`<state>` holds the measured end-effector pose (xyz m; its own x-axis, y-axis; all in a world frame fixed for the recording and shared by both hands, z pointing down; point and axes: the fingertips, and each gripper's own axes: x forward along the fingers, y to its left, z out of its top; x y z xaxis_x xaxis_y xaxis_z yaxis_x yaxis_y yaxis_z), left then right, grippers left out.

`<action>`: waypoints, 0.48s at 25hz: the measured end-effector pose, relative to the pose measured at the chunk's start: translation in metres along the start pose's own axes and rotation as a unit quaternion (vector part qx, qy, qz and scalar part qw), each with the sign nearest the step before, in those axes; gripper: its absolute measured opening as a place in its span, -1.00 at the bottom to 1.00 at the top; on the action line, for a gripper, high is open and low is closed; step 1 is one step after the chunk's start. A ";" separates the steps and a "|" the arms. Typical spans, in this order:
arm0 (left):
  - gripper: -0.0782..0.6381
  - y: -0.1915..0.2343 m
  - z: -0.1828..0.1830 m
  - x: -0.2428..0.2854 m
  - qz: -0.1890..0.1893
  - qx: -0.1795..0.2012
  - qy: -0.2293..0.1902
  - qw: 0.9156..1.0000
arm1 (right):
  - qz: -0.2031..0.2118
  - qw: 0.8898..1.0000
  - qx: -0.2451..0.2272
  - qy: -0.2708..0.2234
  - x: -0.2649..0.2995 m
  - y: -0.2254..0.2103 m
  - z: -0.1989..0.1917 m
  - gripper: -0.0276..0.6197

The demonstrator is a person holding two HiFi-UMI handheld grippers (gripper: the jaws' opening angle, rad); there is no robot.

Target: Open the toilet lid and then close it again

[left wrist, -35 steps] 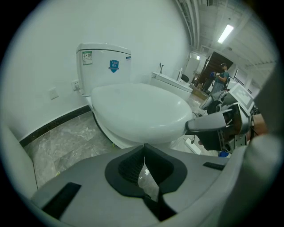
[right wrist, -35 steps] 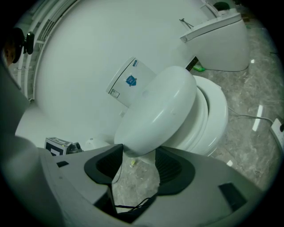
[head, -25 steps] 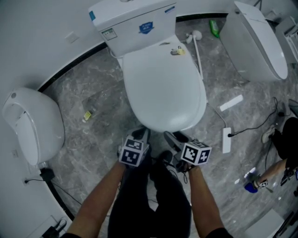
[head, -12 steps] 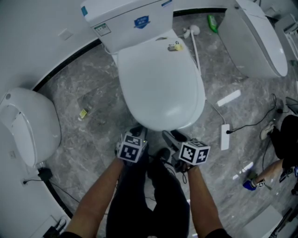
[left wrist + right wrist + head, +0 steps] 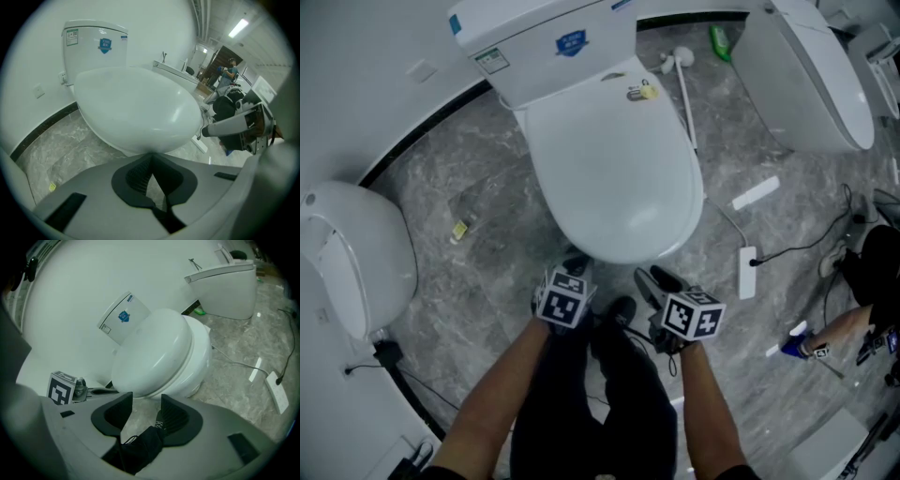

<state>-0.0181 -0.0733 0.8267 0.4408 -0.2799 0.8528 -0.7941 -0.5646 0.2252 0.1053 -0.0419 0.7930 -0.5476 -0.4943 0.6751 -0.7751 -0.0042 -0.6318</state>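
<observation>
The white toilet stands in front of me with its lid (image 5: 609, 173) down. The lid (image 5: 136, 110) fills the left gripper view, and the lid (image 5: 152, 350) shows higher up in the right gripper view. My left gripper (image 5: 575, 265) is shut and empty, its tips (image 5: 151, 157) just below the front rim of the bowl. My right gripper (image 5: 654, 281) hangs a little to the right of it, short of the rim. Its jaws (image 5: 146, 401) are open and have just been closing, with nothing between them. Only my black shoe shows on the floor beyond the gap.
The tank (image 5: 539, 42) rises behind the lid. A second toilet (image 5: 806, 80) stands at the right and another white fixture (image 5: 352, 253) at the left. A toilet brush (image 5: 684, 66), a power strip (image 5: 747, 272) and cables lie on the grey marble floor. A person (image 5: 862, 281) is at the right edge.
The right gripper has drawn back slightly from the bowl's front and its jaws have narrowed. The left gripper has sunk a little and stays shut. The lid has not moved.
</observation>
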 end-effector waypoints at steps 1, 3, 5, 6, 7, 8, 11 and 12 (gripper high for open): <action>-0.76 -0.004 0.001 0.002 -0.004 0.002 0.000 1.000 | -0.006 1.000 -0.005 -0.004 -0.004 -0.003 0.002 -0.27; -0.76 -0.011 0.003 0.005 -0.010 0.004 0.000 1.000 | -0.019 1.000 -0.019 -0.014 -0.012 -0.006 0.008 -0.32; -0.76 -0.019 0.005 0.008 -0.015 0.007 0.000 1.000 | -0.034 0.998 -0.038 -0.024 -0.020 -0.009 0.015 -0.41; -0.76 -0.023 0.006 0.010 -0.017 0.008 0.001 1.000 | -0.042 0.998 -0.048 -0.028 -0.023 -0.010 0.020 -0.45; -0.76 -0.026 0.007 0.011 -0.019 0.008 0.002 1.000 | -0.049 0.997 -0.058 -0.033 -0.026 -0.011 0.024 -0.51; -0.76 -0.029 0.008 0.013 -0.020 0.008 0.002 1.000 | -0.054 0.996 -0.066 -0.037 -0.030 -0.011 0.027 -0.56; -0.76 -0.037 0.010 0.017 -0.022 0.005 0.003 1.000 | -0.075 0.992 -0.084 -0.049 -0.041 -0.016 0.034 -0.72; -0.76 -0.040 0.011 0.018 -0.022 0.005 0.003 1.000 | -0.082 0.991 -0.088 -0.052 -0.045 -0.018 0.035 -0.81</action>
<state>0.0258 -0.0641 0.8280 0.4726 -0.2498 0.8451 -0.7698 -0.5839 0.2578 0.1547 -0.0498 0.7605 -0.3807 -0.5865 0.7149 -0.8995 0.0556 -0.4334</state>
